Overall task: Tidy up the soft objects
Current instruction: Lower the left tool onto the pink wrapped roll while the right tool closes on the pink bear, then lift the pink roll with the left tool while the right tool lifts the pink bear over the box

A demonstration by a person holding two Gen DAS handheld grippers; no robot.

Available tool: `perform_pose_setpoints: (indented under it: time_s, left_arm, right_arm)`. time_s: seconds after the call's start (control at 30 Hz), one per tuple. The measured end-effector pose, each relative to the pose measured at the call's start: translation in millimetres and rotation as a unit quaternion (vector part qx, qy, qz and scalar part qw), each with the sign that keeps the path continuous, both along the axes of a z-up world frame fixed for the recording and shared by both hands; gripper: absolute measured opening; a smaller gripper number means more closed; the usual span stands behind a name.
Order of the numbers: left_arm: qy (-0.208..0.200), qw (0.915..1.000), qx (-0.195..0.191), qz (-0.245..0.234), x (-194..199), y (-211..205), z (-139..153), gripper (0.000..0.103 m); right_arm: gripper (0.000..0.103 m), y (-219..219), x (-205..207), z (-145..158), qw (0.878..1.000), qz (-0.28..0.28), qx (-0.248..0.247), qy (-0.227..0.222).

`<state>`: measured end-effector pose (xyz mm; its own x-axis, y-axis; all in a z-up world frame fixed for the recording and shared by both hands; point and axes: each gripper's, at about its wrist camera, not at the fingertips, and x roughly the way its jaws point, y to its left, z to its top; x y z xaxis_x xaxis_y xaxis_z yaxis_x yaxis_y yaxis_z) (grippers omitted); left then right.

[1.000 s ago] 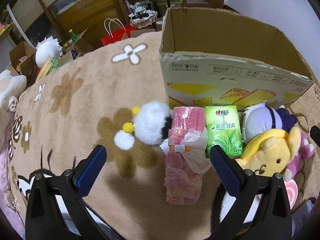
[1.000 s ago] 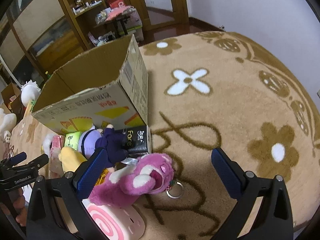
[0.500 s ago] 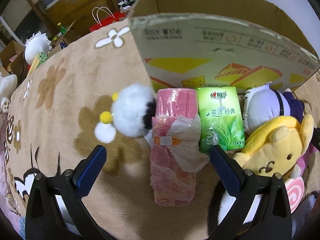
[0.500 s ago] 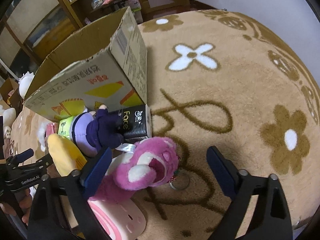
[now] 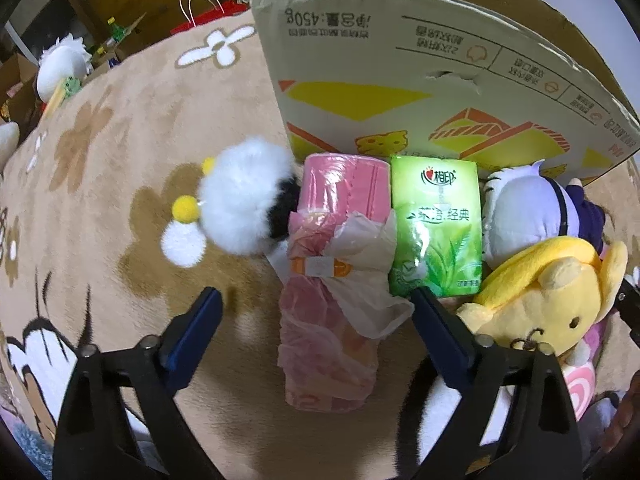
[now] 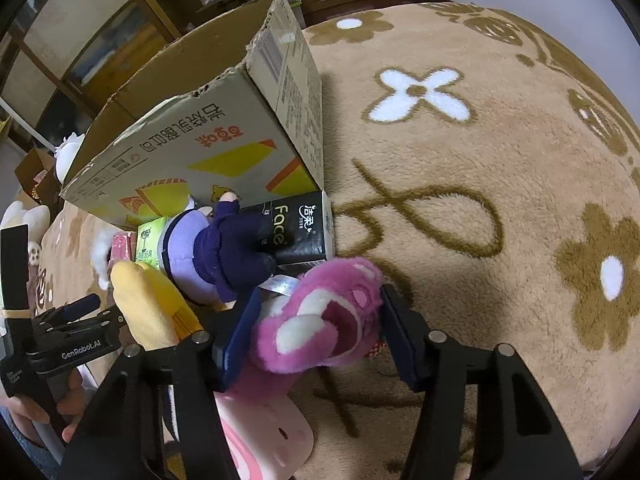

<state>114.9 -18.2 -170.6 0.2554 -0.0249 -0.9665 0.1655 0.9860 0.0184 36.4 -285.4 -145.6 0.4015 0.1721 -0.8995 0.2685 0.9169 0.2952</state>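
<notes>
Soft things lie in a row before an open cardboard box point(image 5: 420, 80). In the left wrist view: a white fluffy toy point(image 5: 244, 196), a pink plastic-wrapped pack point(image 5: 332, 280), a green tissue pack point(image 5: 436, 224), a purple-and-white doll point(image 5: 532, 208) and a yellow plush point(image 5: 548, 300). My left gripper point(image 5: 316, 316) is open, its jaws on either side of the pink pack. In the right wrist view my right gripper point(image 6: 320, 320) has closed on the pink plush bear point(image 6: 324, 320). A black tissue pack point(image 6: 296, 232) lies beside the box point(image 6: 200, 128).
A pink swirl cushion point(image 6: 264, 436) lies under the bear. The tan flower-patterned blanket point(image 6: 480, 200) spreads to the right. Shelves and cabinets point(image 6: 120, 20), a red bag point(image 5: 200, 16) and other plush toys point(image 5: 64, 64) stand beyond the blanket.
Both grippers moved forward toward the objects. The right jaws narrowed and closed on the pink plush bear. The left jaws stayed open and came around the pink pack.
</notes>
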Motion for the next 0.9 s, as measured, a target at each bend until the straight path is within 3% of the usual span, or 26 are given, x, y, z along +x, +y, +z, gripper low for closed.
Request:
perform_pose_setpoints:
  time_s: [0.07,0.1,0.17,0.33,0.5,0.57,0.9]
  left_arm:
    - [0.011,0.9999,-0.003,-0.002,-0.4,-0.3,-2.8,0.082]
    - [0.022,0.9997,0.002,-0.007,-0.8,-1.7,-7.0,0.071]
    - [0.041,0.9989,0.016,-0.015,-3.1,-4.2,-17.6,0.067]
    - [0.032,0.9993,0.01,-0.019,-4.7,-6.7,-13.2,0.047]
    - [0.019,0.9996,0.009,-0.02,-9.9,-8.7,-5.6,0.045]
    - [0.006,0.9997,0.007,-0.02,-13.8,-10.5,2.9,0.045]
    - [-0.072,0.9971,0.002,-0.026,-44.4,-13.5,50.0,0.045]
  right_arm:
    - [0.061,-0.6,-0.4,0.9,1.0,-0.001,0.002,-0.001]
    - [0.06,-1.3,-1.3,1.8,1.0,-0.001,0.002,-0.002]
    - [0.06,-1.8,-1.8,3.3,1.0,-0.001,0.002,-0.002]
    - [0.055,-0.6,-5.2,12.1,1.0,0.004,-0.013,-0.015]
    - [0.05,3.0,-10.6,31.1,0.998,0.008,-0.04,-0.048]
    - [0.044,2.8,-13.4,38.9,0.997,0.006,-0.045,-0.06]
    - [0.041,-1.4,-26.1,70.9,0.991,-0.003,-0.07,-0.113]
